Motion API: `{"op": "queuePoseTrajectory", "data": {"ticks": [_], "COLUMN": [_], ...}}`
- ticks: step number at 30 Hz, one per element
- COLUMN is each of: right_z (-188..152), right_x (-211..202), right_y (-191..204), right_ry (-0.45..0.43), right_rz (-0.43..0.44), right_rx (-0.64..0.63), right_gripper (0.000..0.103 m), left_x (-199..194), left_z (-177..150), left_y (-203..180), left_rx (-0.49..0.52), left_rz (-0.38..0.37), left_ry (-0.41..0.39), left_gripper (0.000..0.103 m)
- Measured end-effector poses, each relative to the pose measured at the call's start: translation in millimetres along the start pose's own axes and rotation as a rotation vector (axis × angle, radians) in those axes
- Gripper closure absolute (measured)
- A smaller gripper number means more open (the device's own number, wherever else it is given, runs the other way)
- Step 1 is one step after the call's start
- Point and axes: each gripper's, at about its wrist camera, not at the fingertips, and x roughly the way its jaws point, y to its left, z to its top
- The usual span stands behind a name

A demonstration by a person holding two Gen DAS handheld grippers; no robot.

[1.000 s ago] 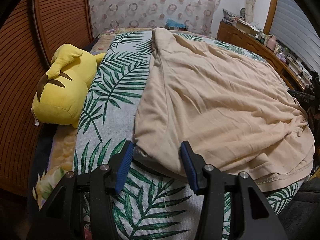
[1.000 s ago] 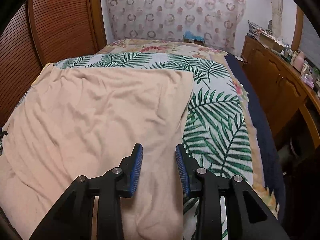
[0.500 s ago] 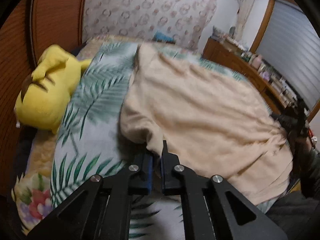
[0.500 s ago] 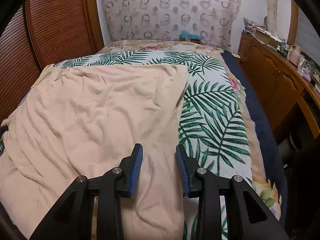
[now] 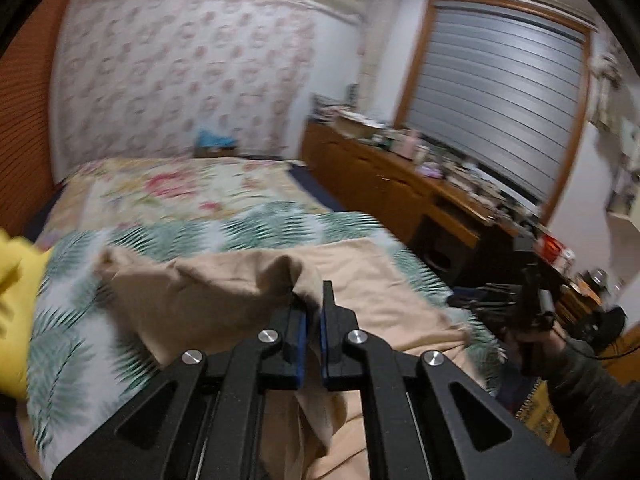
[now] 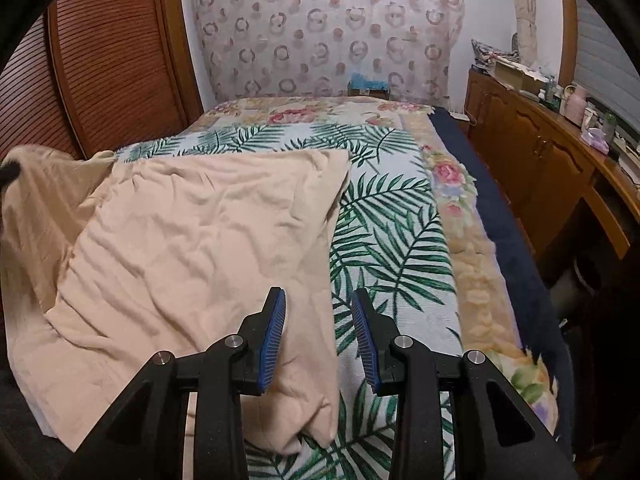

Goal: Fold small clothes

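A beige garment lies spread on the palm-leaf bedspread. My left gripper is shut on the garment's left edge and holds it lifted off the bed, so the cloth hangs in a raised fold. In the right wrist view that lifted edge rises at far left. My right gripper is open and empty, low over the garment's right edge near its bottom corner. In the left wrist view it shows at far right.
A yellow plush toy sits at the bed's left side. A wooden louvred wardrobe stands to the left. A cluttered wooden dresser runs along the right. A dark blue blanket edge borders the bed's right side.
My left gripper shut on the garment's left edge and lifted it up and over toward the right. My right gripper stayed open and barely moved.
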Motion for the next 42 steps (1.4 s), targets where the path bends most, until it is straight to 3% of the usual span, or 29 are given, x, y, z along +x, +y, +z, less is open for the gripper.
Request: {"op": "queuePoseTrajectory", "data": {"ticks": [7, 9, 12, 13, 14, 20, 27, 33, 42], "right_z": [3.4, 2.4, 0.3, 0.1, 0.2, 9.9, 28.5, 47.0, 73.0], "right_x": [-11.6, -10.9, -4.4, -3.3, -2.1, 2.6, 16.0, 35.7, 80.2], "right_y": [-4.1, -4.3, -2.0, -1.4, 0.1, 8.3, 31.9, 65.7, 131.3], "right_ry": [-0.032, -0.036, -0.027, -0.025, -0.023, -0.024, -0.031, -0.030, 0.010], "right_rz": [0.005, 0.008, 0.015, 0.016, 0.016, 0.032, 0.063, 0.116, 0.215], "right_rx": [0.023, 0.025, 0.025, 0.022, 0.017, -0.007, -0.071, -0.151, -0.308], "right_gripper": [0.067, 0.067, 0.067, 0.067, 0.067, 0.067, 0.067, 0.067, 0.067], "left_x": [40.9, 50.9, 65.5, 66.9, 67.8, 73.4, 62.6, 48.0, 20.3], "left_z": [33.1, 33.1, 25.5, 22.2, 19.6, 11.9, -0.4, -8.3, -26.8], "left_y": [-77.2, -93.7, -104.1, -102.9, -101.9, -81.8, -32.1, 21.3, 94.4], "left_rx": [0.098, 0.128, 0.176, 0.181, 0.189, 0.180, 0.152, 0.088, -0.048], "left_rz": [-0.202, -0.220, -0.224, -0.220, -0.206, -0.118, 0.024, 0.144, 0.257], "left_ry": [0.088, 0.122, 0.174, 0.179, 0.181, 0.189, 0.177, 0.155, 0.131], "left_gripper": [0.098, 0.097, 0.080, 0.068, 0.062, 0.061, 0.056, 0.050, 0.038]}}
